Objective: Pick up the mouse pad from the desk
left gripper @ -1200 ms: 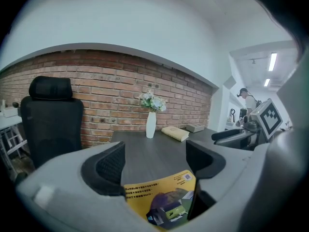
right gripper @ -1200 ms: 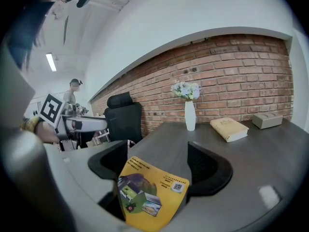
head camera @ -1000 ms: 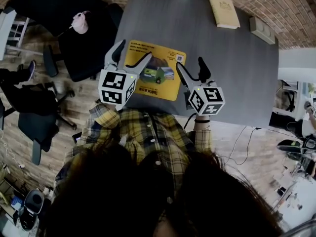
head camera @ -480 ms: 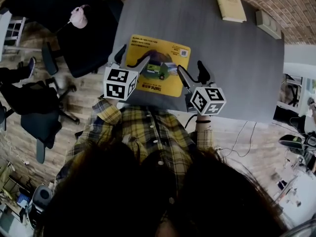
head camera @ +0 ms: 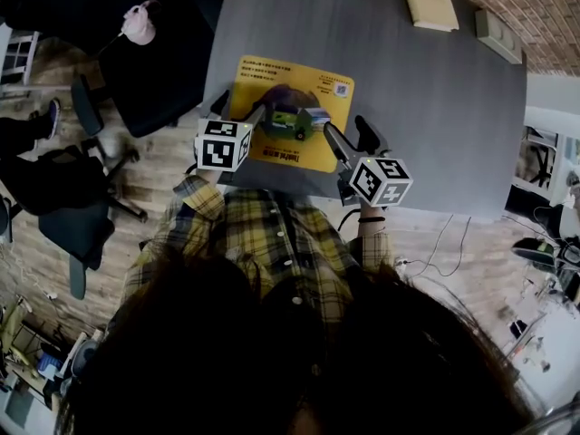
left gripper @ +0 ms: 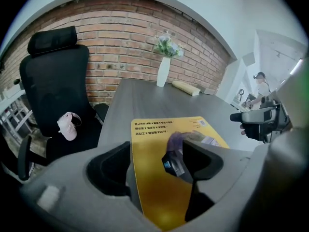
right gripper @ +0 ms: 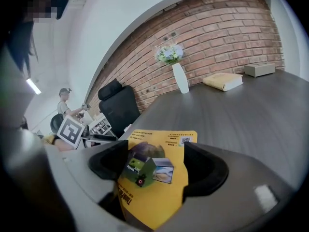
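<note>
The mouse pad is being carried by the desk, close to its near left corner. At the far right, a book is being flanked by a vase on the left and a box on the right. A chair is being kept at the desk's left.

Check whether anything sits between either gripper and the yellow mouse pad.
Nothing visible does. The mouse pad lies flat on the desk, directly ahead of the open left gripper, whose jaws have just been closing slightly, gripping nothing, and the open right gripper. The book and vase stand far beyond.
</note>
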